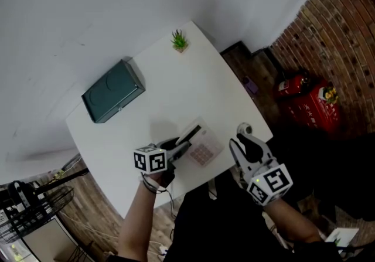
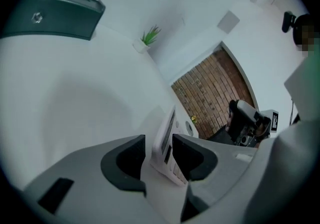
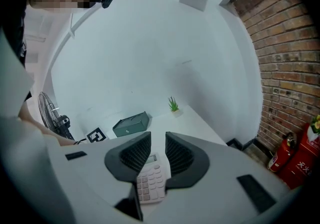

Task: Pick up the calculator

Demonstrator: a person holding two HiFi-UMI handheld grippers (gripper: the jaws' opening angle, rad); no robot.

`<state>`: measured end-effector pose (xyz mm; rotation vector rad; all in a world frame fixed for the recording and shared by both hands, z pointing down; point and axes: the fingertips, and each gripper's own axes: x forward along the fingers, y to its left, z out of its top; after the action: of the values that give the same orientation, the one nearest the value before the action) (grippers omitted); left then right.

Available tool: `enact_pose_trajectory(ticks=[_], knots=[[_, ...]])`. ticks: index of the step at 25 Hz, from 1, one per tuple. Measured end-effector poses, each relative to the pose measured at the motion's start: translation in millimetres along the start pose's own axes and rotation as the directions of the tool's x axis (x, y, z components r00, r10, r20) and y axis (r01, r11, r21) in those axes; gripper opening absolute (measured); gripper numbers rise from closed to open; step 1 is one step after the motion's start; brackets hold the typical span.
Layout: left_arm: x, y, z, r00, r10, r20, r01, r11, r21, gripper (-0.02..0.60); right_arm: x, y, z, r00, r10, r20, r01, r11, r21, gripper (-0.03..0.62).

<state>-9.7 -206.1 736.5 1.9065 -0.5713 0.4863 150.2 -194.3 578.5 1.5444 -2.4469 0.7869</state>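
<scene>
The head view shows the calculator (image 1: 205,150) lying near the front edge of the white table (image 1: 176,79). Only the left gripper view shows its thin edge (image 2: 167,140) sitting between the jaws of the left gripper (image 2: 159,155). That gripper points down at the table with its jaws apart and not squeezing, and the right gripper (image 1: 245,142) hangs near the table's edge, jaws a little apart, holding nothing.

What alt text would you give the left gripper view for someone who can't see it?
The left gripper has its grey jaws either side of the white calculator on a white table, with a gap showing on the left. Beyond are a green box, a small plant and a brick wall.
</scene>
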Motion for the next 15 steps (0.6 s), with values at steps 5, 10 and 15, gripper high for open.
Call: enact_pose_trajectory(ticks=[5, 10, 15], knots=[[-4, -4, -6, 0.995, -0.042, 0.095, 0.05, 0.995, -0.084, 0.149, 1, 4, 2, 1.0, 0.01, 0.004, -0.01, 1.0, 0.01, 0.087], [-10, 2, -4, 0.985, -0.02, 0.17, 0.044, 0.989, -0.139, 0.094, -3, 11, 1, 1.0, 0.017, 0.005, -0.017, 1.0, 0.014, 0.08], [-17, -11, -1, 0.972, -0.051, 0.229, 0.084, 0.987, -0.134, 0.074, -8, 20, 3, 1.0, 0.028, 0.014, -0.028, 1.0, 0.001, 0.072]])
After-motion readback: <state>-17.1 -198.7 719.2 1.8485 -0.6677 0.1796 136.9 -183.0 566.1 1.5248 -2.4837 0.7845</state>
